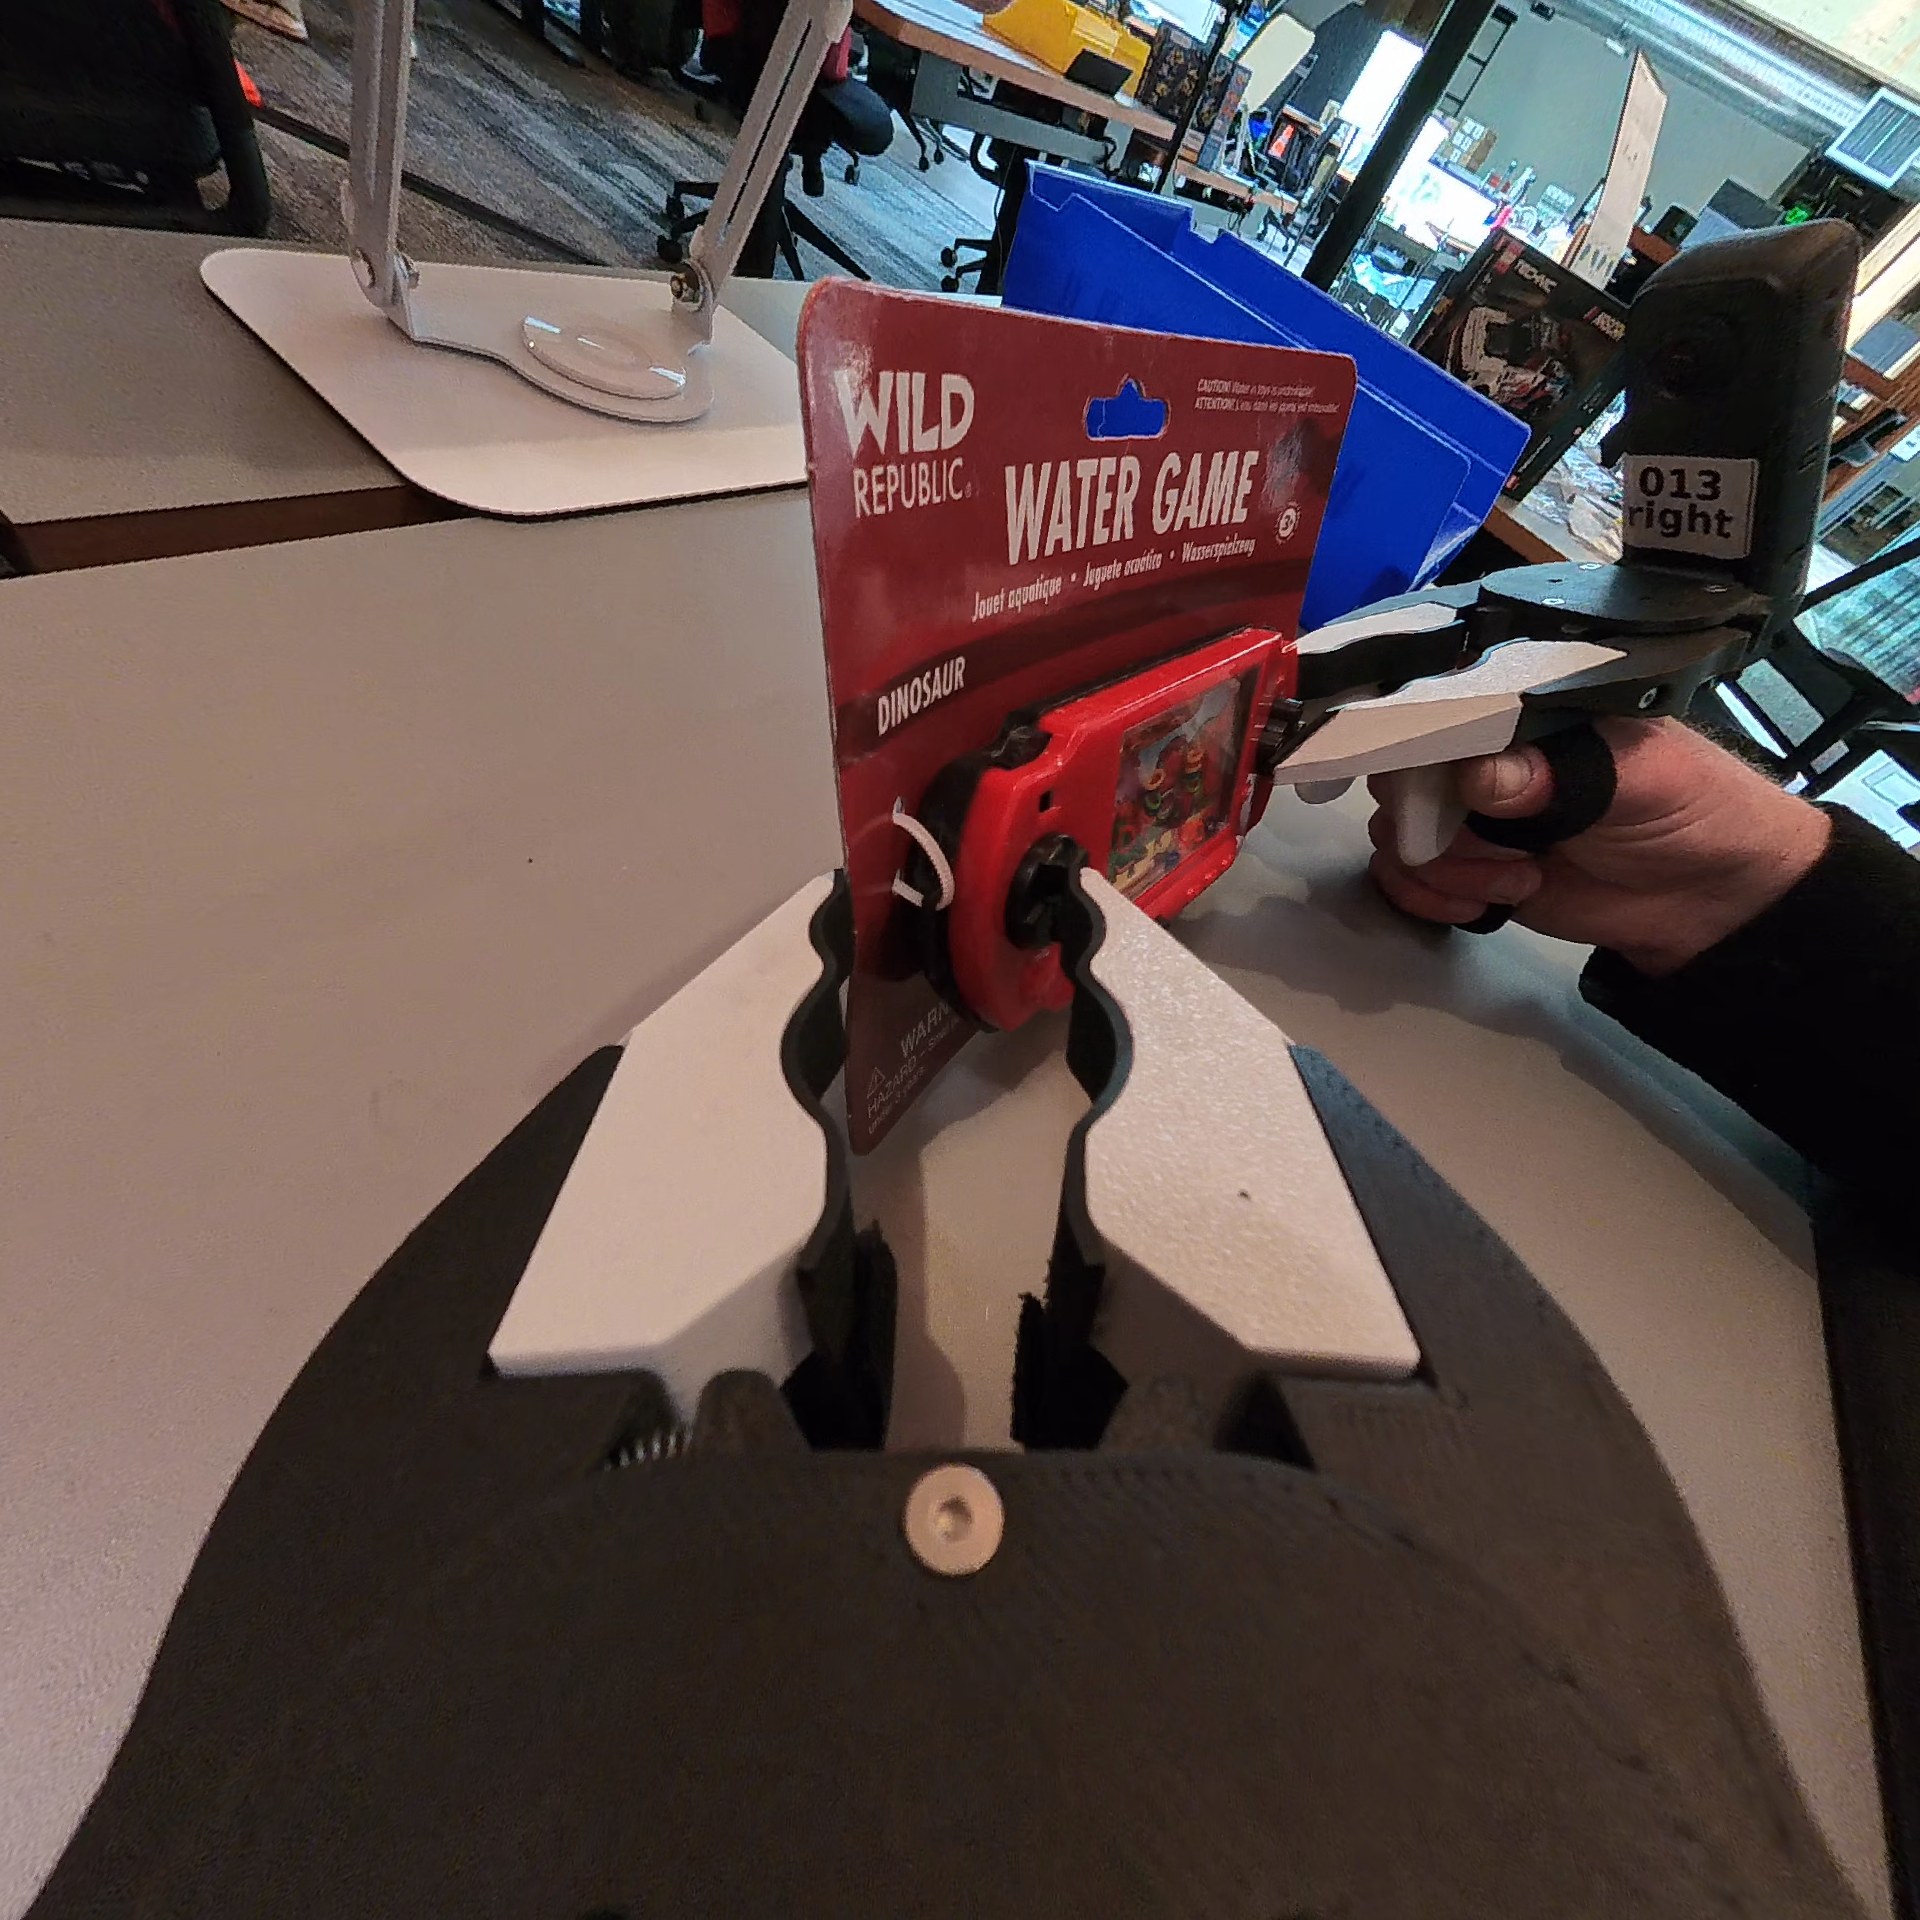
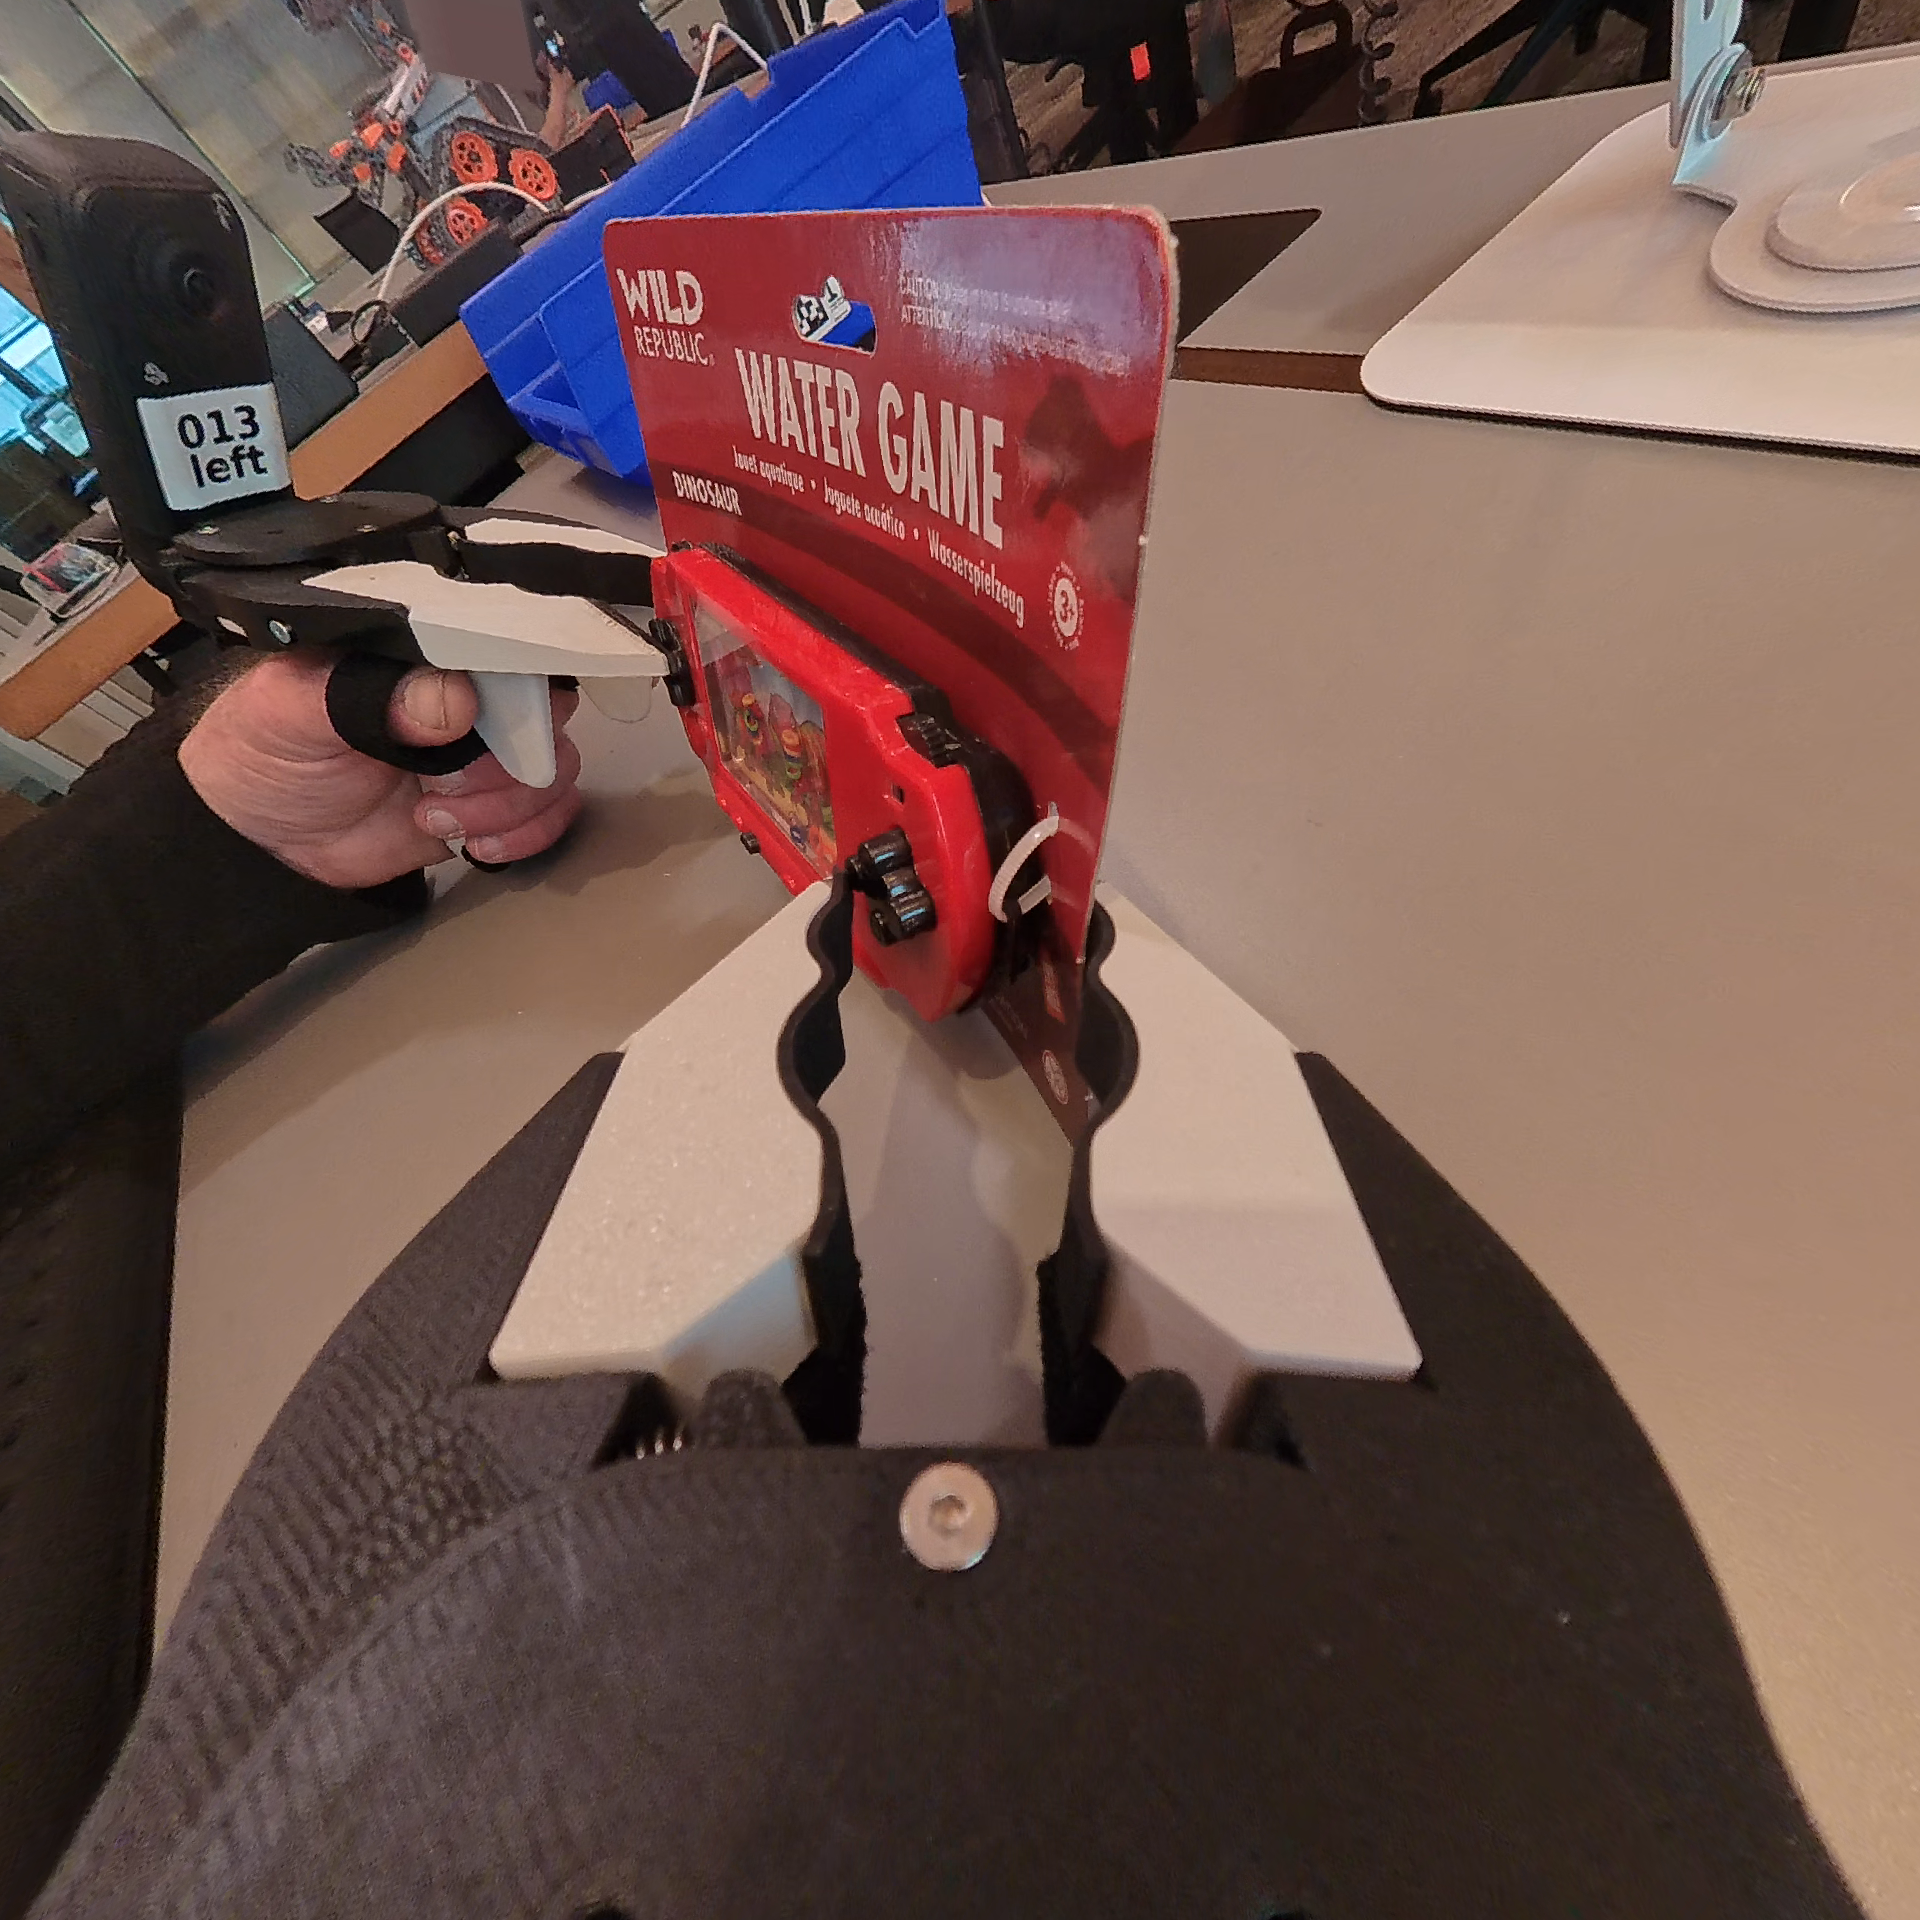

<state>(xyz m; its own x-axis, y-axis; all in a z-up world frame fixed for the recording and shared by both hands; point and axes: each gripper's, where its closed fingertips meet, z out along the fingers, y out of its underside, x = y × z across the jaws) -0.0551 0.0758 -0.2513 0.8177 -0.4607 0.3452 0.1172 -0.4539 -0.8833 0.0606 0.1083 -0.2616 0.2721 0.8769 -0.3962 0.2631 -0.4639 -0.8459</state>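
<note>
A red handheld water toy [image 1: 1081,790] is tied with a white zip tie to a red backing card [image 1: 1070,468], which is held upright over the grey table [image 1: 364,831]. My left gripper [image 1: 956,894] is shut on the near end of the toy and card. The right gripper [image 1: 1283,717] grips the far end. In the right wrist view, my right gripper [image 2: 966,914] is shut on the toy [image 2: 831,727] and card [image 2: 894,395] beside the black buttons, and the left gripper [image 2: 655,634] clamps the other end.
A blue plastic bin [image 1: 1403,416] stands behind the card and also shows in the right wrist view [image 2: 748,156]. A white stand base [image 1: 499,416] sits on the far table, also seen in the right wrist view [image 2: 1662,343]. A person's hands [image 1: 1621,831] [image 2: 332,769] hold the gripper handles.
</note>
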